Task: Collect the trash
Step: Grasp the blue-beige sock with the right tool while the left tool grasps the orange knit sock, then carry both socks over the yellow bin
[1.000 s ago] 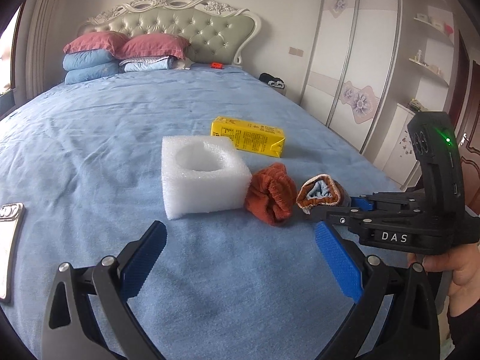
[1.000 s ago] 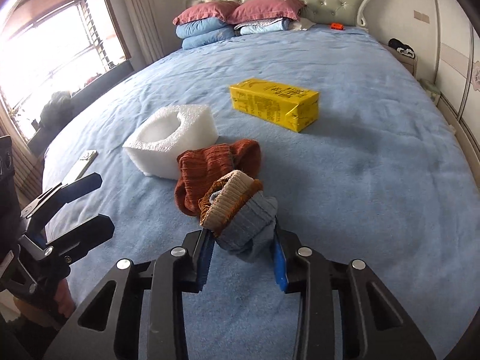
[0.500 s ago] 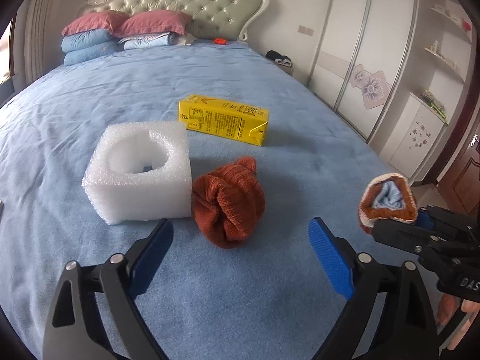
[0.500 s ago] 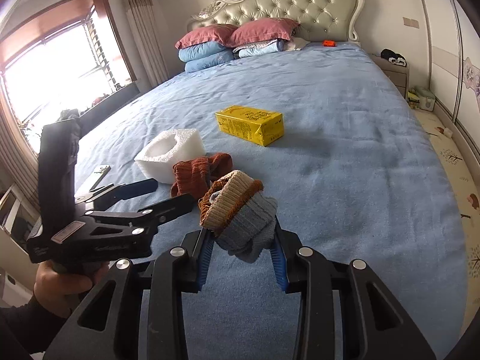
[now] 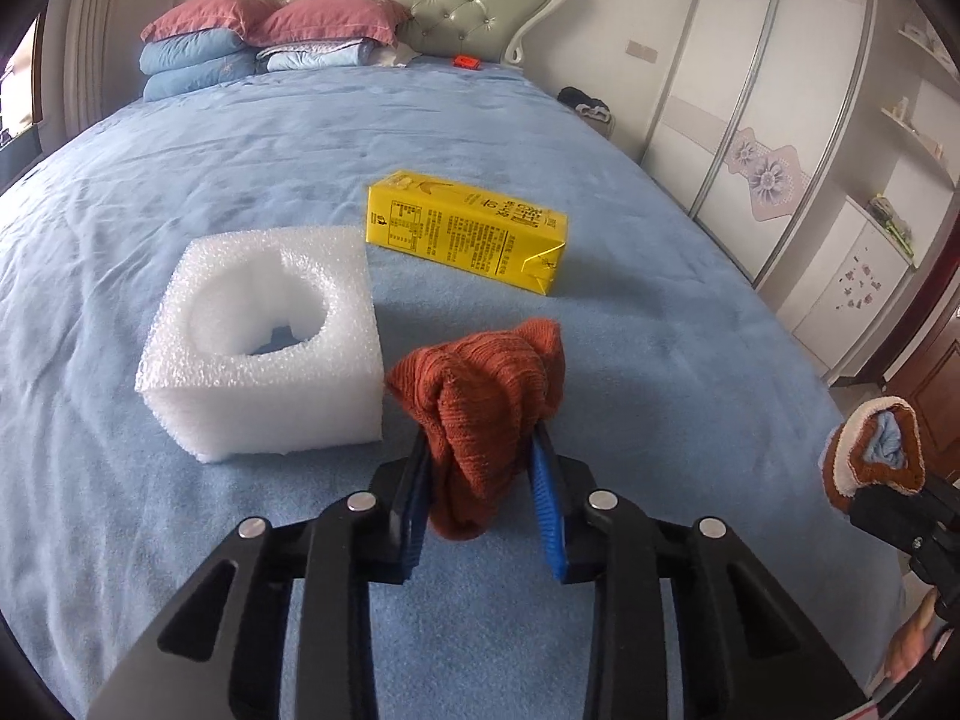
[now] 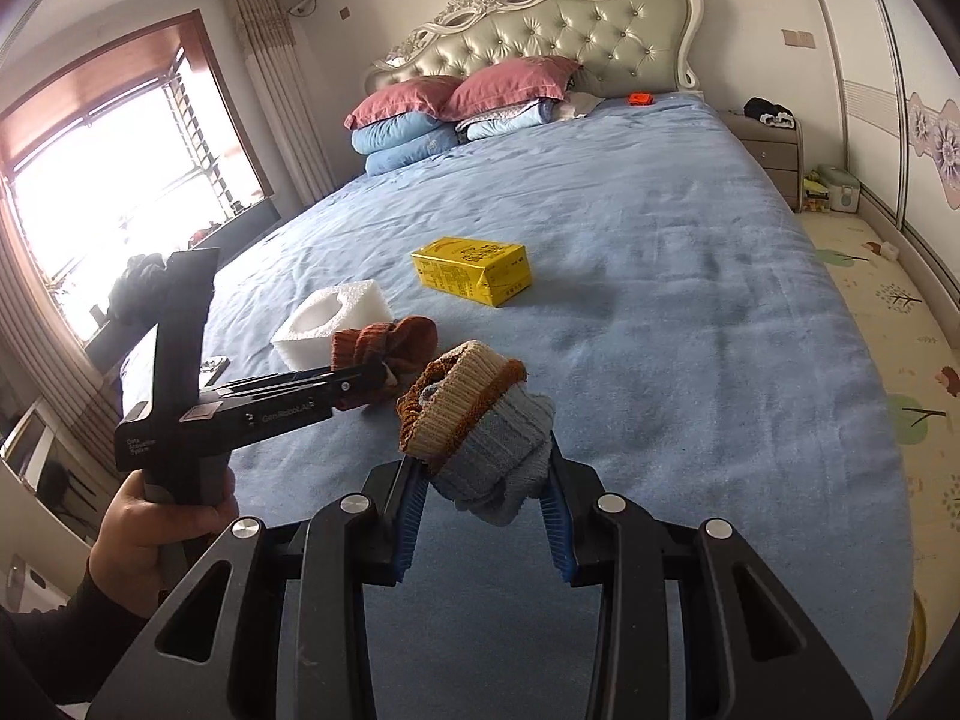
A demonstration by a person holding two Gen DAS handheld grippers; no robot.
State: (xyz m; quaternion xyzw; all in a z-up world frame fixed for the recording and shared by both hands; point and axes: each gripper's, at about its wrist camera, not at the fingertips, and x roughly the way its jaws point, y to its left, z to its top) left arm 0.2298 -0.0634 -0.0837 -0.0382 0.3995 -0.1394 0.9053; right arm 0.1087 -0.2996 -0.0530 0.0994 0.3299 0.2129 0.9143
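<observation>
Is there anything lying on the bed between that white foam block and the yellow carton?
No. In the left wrist view only bare blue bedspread separates the white foam block from the yellow carton.

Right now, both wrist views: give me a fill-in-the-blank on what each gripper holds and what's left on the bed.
1. The left gripper is shut on the ____ sock.
2. The right gripper holds a rolled grey sock with a tan and ____ cuff.
3. The white foam block and the ____ carton lie on the blue bed.
4. The carton lies on its ____.

Missing words: rust-orange; brown; yellow; side
</observation>
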